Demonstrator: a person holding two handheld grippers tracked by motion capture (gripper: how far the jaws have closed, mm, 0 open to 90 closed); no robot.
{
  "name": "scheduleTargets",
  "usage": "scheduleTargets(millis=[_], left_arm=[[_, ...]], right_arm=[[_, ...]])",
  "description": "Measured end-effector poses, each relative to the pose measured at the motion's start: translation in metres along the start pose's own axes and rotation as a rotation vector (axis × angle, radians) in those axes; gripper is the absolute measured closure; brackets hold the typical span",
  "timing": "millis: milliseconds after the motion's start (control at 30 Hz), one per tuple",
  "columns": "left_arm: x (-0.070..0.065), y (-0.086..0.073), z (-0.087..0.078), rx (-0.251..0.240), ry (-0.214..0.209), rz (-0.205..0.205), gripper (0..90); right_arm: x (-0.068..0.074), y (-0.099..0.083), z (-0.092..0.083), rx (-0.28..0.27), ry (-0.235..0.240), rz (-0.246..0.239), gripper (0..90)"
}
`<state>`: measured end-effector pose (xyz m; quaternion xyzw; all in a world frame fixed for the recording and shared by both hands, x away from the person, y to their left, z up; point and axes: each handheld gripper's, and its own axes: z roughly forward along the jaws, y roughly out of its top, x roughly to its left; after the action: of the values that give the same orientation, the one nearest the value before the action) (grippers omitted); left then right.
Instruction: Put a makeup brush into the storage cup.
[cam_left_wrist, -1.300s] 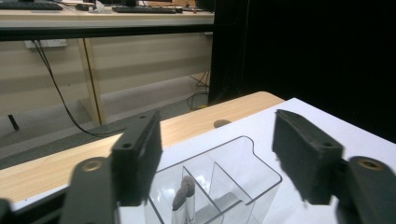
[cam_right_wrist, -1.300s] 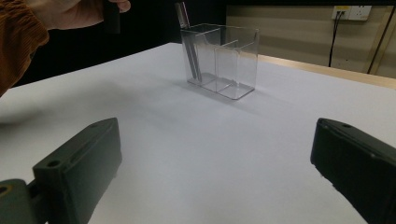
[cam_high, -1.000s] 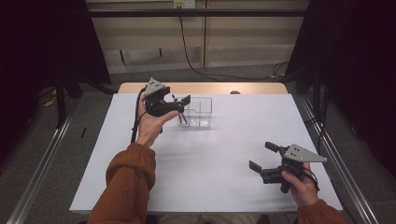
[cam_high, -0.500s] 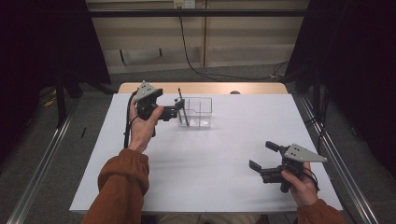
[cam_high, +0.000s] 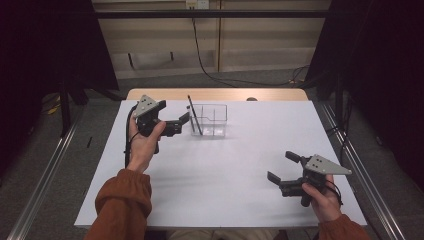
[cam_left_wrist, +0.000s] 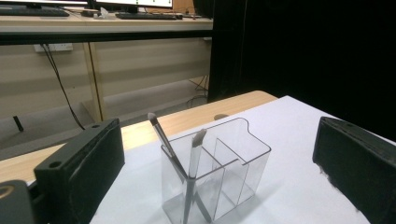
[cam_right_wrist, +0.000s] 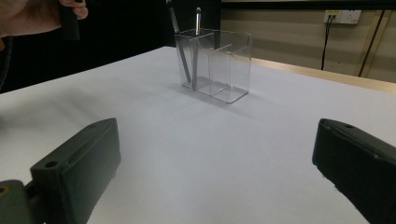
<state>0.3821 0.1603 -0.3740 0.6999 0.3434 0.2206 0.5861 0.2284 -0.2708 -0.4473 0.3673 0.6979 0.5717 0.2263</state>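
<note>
Left gripper (cam_high: 184, 120) sat just left of the clear holder (cam_high: 210, 120) at the far side of the white table (cam_high: 220, 175), jaws spread wide and empty, nothing between them. In the left gripper view the holder (cam_left_wrist: 215, 177) stood centred between the two black jaws, so the gripper was aimed straight at it, probably lined up for the brushes rather than the box itself.

Two brushes stood in the holder's end compartment, the one nearest the left gripper. The dark brush (cam_left_wrist: 163, 140) leaned away at a tilt, bristle tip up, its foot on the floor of the compartment. The pale brush (cam_left_wrist: 194, 158) stood closer to upright and crossed the dark one low down. Both rested on the compartment walls, which is why they stayed up; the other compartments looked empty. From above, the dark brush (cam_high: 194, 115) showed as one slanted stick poking over the rim.

Right gripper (cam_high: 282, 167) rested low near the front right of the table, well apart from the holder, jaws also open and empty. Its hand (cam_high: 322, 200) held it level and pointed back toward the holder (cam_right_wrist: 215, 65), likely parked while the other side worked. In the right gripper view the left hand (cam_right_wrist: 32, 14) showed at the top corner, off to the holder's side.

Judgement: placing or picking brushes was the job, left side active.
</note>
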Motion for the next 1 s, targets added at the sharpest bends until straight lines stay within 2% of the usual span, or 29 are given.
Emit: scheduleTargets(millis=[67,267,367,600,667,867,933,1000], left_arm=[[0.001,-0.003,-0.004,0.002,0.015,0.004,2.0],[0.003,-0.008,-0.017,-0.009,0.006,-0.010,2.0],[0.004,-0.009,-0.023,-0.030,-0.011,-0.018,2.0],[0.003,-0.013,-0.037,-0.035,-0.007,0.004,1.9],[0.003,-0.015,-0.040,-0.045,-0.003,-0.009,2.0],[-0.001,-0.024,-0.049,-0.024,-0.010,0.003,2.0],[-0.001,-0.026,-0.053,-0.018,-0.026,-0.005,1.9],[0.000,-0.028,-0.057,-0.010,-0.018,0.008,2.0]], right_arm=[[0.000,0.000,0.000,-0.001,0.000,0.000,0.7],[0.001,0.000,0.001,0.003,0.003,-0.006,0.6],[0.001,0.001,0.001,0.000,0.002,-0.005,0.6],[0.000,0.001,0.001,0.002,0.001,-0.006,0.6],[0.000,0.001,0.001,0.001,0.000,-0.005,0.5],[0.000,0.001,0.000,-0.002,-0.008,-0.006,0.6],[0.001,0.001,0.000,0.001,-0.008,-0.008,0.5],[0.001,0.001,0.000,0.001,-0.005,-0.009,0.5]])
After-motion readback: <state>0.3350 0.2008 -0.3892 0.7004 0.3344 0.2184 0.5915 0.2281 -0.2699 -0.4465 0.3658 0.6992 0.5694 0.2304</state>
